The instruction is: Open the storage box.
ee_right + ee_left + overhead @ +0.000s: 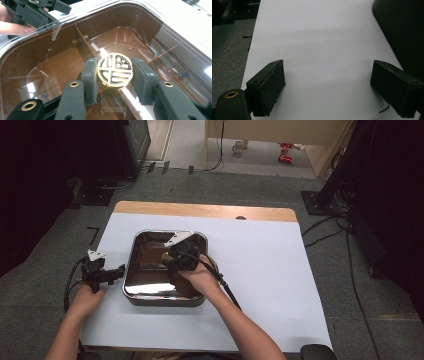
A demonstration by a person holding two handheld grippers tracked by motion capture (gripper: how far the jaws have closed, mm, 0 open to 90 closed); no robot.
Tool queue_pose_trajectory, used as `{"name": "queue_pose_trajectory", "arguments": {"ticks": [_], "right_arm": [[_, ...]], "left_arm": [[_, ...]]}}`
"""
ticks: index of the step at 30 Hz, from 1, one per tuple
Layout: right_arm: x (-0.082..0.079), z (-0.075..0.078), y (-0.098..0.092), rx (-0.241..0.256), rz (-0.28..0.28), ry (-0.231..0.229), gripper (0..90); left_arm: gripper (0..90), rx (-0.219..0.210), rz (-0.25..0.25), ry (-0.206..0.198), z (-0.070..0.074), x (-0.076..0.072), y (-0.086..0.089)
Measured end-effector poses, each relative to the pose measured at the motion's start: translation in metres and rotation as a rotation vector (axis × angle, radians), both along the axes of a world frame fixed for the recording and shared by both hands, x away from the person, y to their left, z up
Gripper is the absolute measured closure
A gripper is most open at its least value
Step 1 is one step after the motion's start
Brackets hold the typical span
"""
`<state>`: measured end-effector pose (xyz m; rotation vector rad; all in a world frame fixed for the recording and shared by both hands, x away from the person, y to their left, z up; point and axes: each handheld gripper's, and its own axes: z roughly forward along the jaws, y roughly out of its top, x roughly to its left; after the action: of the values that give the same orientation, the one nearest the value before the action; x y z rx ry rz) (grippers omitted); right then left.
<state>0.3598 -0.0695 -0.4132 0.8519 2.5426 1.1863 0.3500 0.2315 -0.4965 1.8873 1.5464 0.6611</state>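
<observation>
A brown compartment tray (150, 296) under a clear lid (82, 15) sits on the white sheet. A round gold-and-black disc (115, 70) rests on top of the lid. My right gripper (115, 73) is shut on this disc, one pad on each side; in the high view the right gripper (173, 257) hangs over the tray's middle. My left gripper (328, 75) stands open over bare white sheet, with nothing between its pads. From above, the left gripper (119, 271) is just left of the tray, and I cannot tell whether it touches it.
The white sheet (270, 265) covers most of the wooden table (205, 211). The tray's dark side (402, 30) rises at the right of the left gripper view. A cable (225, 287) trails from the right gripper along the forearm. Grey carpet surrounds the table.
</observation>
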Motion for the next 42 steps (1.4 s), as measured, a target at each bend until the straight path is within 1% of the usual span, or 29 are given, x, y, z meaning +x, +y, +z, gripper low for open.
{"name": "queue_pose_trajectory", "arguments": {"ticks": [2,3,9,13,17,18,19,20,21,22,24,25,27,28,29,30,31,32,33,34,35,37,40,41,42], "right_arm": [[-0.002,0.006,0.0,0.0,0.006,-0.007,58.8],[-0.002,0.006,0.0,0.0,0.006,-0.007,58.8],[-0.006,0.018,-0.001,0.0,0.022,-0.017,58.8],[-0.01,0.025,-0.006,-0.007,0.033,-0.016,58.8],[-0.012,0.029,-0.012,-0.009,0.035,-0.01,58.8],[-0.013,0.031,-0.017,-0.007,0.032,-0.009,58.8],[-0.013,0.031,-0.017,-0.007,0.032,-0.009,58.8],[-0.014,0.032,-0.024,-0.005,0.031,-0.011,58.8],[-0.014,0.032,-0.024,-0.005,0.031,-0.011,58.8],[-0.016,0.034,-0.03,0.001,0.025,-0.006,58.8],[-0.017,0.036,-0.037,0.004,0.019,-0.006,58.8],[-0.017,0.036,-0.037,0.004,0.019,-0.006,58.8],[-0.018,0.038,-0.044,0.002,0.012,-0.009,58.8],[-0.02,0.039,-0.051,0.003,0.006,-0.012,58.8],[-0.02,0.039,-0.051,0.003,0.006,-0.012,58.8],[-0.022,0.039,-0.059,0.011,0.003,-0.008,58.8],[-0.022,0.039,-0.059,0.011,0.003,-0.008,58.8],[-0.024,0.039,-0.067,0.018,0.002,-0.003,58.8],[-0.024,0.039,-0.067,0.018,0.002,-0.003,58.8],[-0.026,0.039,-0.075,0.021,-0.003,-0.002,58.8],[-0.026,0.039,-0.075,0.021,-0.003,-0.002,58.8],[-0.028,0.039,-0.083,0.012,-0.014,-0.008,58.8],[-0.03,0.038,-0.096,0.011,-0.036,-0.009,58.8],[-0.031,0.038,-0.105,0.014,-0.049,-0.007,58.8],[-0.031,0.038,-0.105,0.014,-0.049,-0.007,58.8]], "left_arm": [[12.3,-0.001,0.0,0.001,0.0,0.0,0.0],[12.3,-0.001,0.0,0.001,0.0,0.0,0.0],[12.2,0.0,-0.001,0.003,0.0,0.0,0.0],[12.3,0.0,-0.001,0.003,0.0,0.0,0.0],[12.3,0.0,-0.001,0.003,0.0,0.0,0.0],[12.3,0.0,-0.001,0.003,0.0,0.0,0.0],[12.2,0.0,-0.001,0.003,0.0,0.0,0.0],[12.3,0.0,-0.001,0.003,0.0,0.0,0.0],[12.3,0.0,-0.001,0.003,0.0,0.0,0.0],[12.3,0.0,-0.001,0.003,0.0,0.0,0.0],[12.3,0.0,-0.001,0.003,0.0,0.0,0.0],[12.3,0.0,-0.001,0.003,0.0,0.0,0.0],[12.3,0.0,-0.001,0.003,0.0,0.0,0.0],[12.3,0.0,-0.001,0.003,0.0,0.0,0.0],[12.3,0.0,-0.001,0.003,0.0,0.0,0.0],[12.3,0.0,-0.001,0.003,0.0,0.0,0.0],[12.3,0.0,-0.001,0.003,0.0,0.0,0.0],[12.3,0.0,-0.001,0.003,0.0,0.0,0.0],[12.3,0.0,-0.001,0.003,0.0,0.0,0.0],[12.3,0.001,-0.001,0.003,0.0,0.0,0.0],[12.3,0.001,-0.001,0.003,0.0,0.0,0.0],[12.3,0.0,-0.001,0.003,0.0,0.0,0.0],[12.3,0.0,-0.001,0.003,0.0,0.0,0.0],[12.3,0.0,-0.001,0.003,0.0,0.0,0.0],[12.3,0.0,-0.001,0.003,0.0,0.0,0.0]]}}
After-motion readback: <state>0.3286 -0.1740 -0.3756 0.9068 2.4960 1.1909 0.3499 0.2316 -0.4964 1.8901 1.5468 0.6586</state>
